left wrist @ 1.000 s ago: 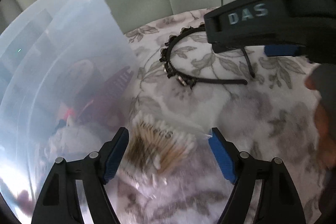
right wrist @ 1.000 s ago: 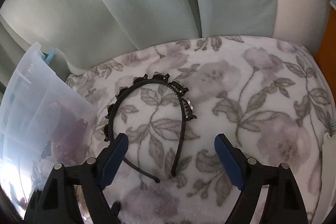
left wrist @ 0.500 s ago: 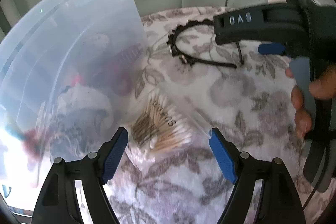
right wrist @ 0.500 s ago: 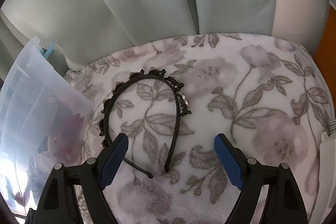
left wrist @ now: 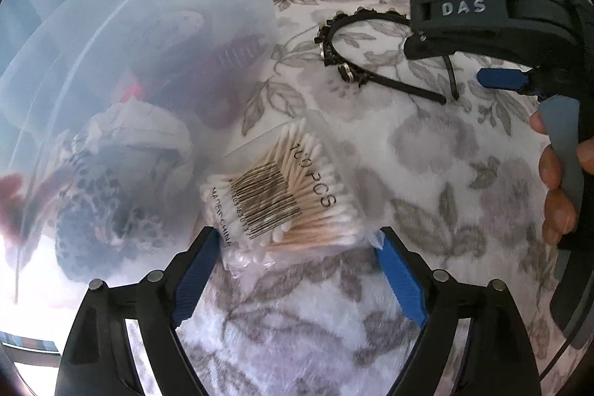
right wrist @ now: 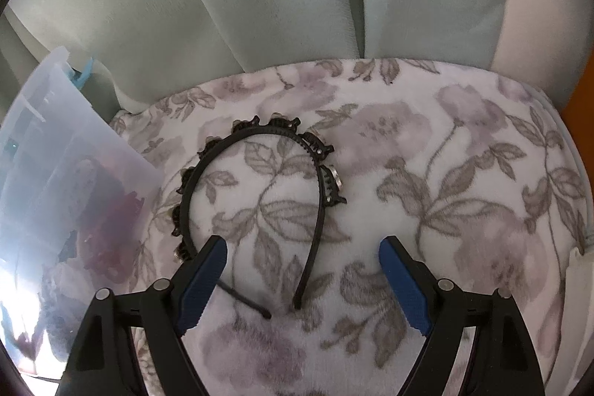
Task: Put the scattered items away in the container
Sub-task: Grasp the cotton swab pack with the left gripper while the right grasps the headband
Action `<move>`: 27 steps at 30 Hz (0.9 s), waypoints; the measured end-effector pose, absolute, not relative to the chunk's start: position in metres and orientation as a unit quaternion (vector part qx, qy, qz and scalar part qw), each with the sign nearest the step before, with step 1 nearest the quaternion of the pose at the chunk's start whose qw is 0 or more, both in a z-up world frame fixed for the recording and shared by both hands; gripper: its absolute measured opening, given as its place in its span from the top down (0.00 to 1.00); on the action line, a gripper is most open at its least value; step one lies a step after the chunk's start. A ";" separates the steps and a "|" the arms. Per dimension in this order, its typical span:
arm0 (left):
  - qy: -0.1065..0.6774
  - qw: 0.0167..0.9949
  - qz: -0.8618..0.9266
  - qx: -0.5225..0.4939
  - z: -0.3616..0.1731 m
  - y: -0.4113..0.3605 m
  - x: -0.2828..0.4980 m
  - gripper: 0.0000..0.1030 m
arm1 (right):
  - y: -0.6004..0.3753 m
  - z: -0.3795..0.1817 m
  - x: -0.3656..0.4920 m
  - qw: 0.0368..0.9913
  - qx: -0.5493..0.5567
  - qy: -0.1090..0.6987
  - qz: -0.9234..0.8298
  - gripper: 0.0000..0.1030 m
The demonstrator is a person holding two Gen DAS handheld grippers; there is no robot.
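- The left gripper (left wrist: 297, 244) hangs low over a clear bag of cotton swabs (left wrist: 282, 195). Its blue fingers (left wrist: 195, 279) are opening, with the near end of the bag between them but not squeezed.
- The bag lies on the flowery blanket (left wrist: 427, 173), right beside the wall of the clear plastic box (left wrist: 111, 25). The box already has soft things and a dark red comb inside.
- The right gripper (right wrist: 300, 255) has its fingers wide apart too, and holds nothing. It hangs over the black headband (right wrist: 252, 173), which lies flat on the blanket, near the box but not touching it.
- A hand (left wrist: 560, 173) holds the right gripper's handle.
- What could go wrong, I think:
  - The bag is slippery and floppy (it may slide out if only a corner gets pinched).
  - The left fingers are very close to the box wall, so they could bump it and push the box.
  - The headband is thin and lies flat on fluffy cloth, so the fingers might grab blanket too.
  - The two grippers are near each other and could knock together.
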State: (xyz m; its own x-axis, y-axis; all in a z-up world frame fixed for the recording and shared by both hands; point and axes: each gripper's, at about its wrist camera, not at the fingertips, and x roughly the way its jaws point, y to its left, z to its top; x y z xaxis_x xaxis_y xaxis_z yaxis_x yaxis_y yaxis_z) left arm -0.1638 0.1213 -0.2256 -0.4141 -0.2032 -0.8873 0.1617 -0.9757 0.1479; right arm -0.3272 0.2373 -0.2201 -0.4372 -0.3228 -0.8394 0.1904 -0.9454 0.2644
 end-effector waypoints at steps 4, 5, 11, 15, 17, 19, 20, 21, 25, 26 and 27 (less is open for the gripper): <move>-0.014 0.114 -0.844 0.524 -0.226 0.126 -0.173 0.14 | 0.229 -0.220 -0.334 0.140 0.500 -0.046 -0.853 0.16; -0.013 0.114 -0.845 0.522 -0.226 0.128 -0.176 0.13 | 0.227 -0.221 -0.336 0.137 0.498 -0.042 -0.855 0.18; -0.003 0.113 -0.852 0.512 -0.226 0.136 -0.191 0.12 | 0.223 -0.222 -0.346 0.114 0.487 -0.002 -0.866 0.44; -0.005 0.102 -0.859 0.501 -0.225 0.142 -0.199 0.12 | 0.225 -0.222 -0.349 0.102 0.481 0.012 -0.871 0.63; -0.006 0.096 -0.863 0.496 -0.225 0.138 -0.207 0.12 | 0.230 -0.222 -0.348 0.095 0.477 0.011 -0.873 0.74; -0.006 0.088 -0.867 0.491 -0.224 0.139 -0.212 0.12 | 0.238 -0.220 -0.345 0.095 0.478 0.002 -0.873 0.81; -0.007 0.085 -0.868 0.490 -0.224 0.139 -0.220 0.12 | 0.241 -0.219 -0.343 0.093 0.479 -0.001 -0.873 0.83; -0.007 0.080 -0.869 0.488 -0.225 0.138 -0.228 0.12 | 0.243 -0.219 -0.341 0.089 0.479 -0.001 -0.873 0.83; -0.008 0.065 -0.873 0.483 -0.226 0.131 -0.231 0.12 | 0.259 -0.216 -0.329 0.078 0.481 -0.017 -0.873 0.83; -0.007 0.063 -0.873 0.483 -0.224 0.125 -0.226 0.12 | 0.264 -0.215 -0.326 0.073 0.480 -0.022 -0.874 0.83; -0.005 0.061 -0.873 0.484 -0.226 0.124 -0.229 0.12 | 0.269 -0.214 -0.322 0.071 0.480 -0.028 -0.874 0.83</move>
State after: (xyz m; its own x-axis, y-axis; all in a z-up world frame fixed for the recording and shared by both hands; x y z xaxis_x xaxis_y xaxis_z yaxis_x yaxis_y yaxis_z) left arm -0.2291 0.1240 -0.2256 -0.5240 -0.1113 -0.8444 0.1010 -0.9926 0.0682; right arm -0.3219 0.2694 -0.2142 -0.5288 -0.1511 -0.8352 0.0970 -0.9883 0.1174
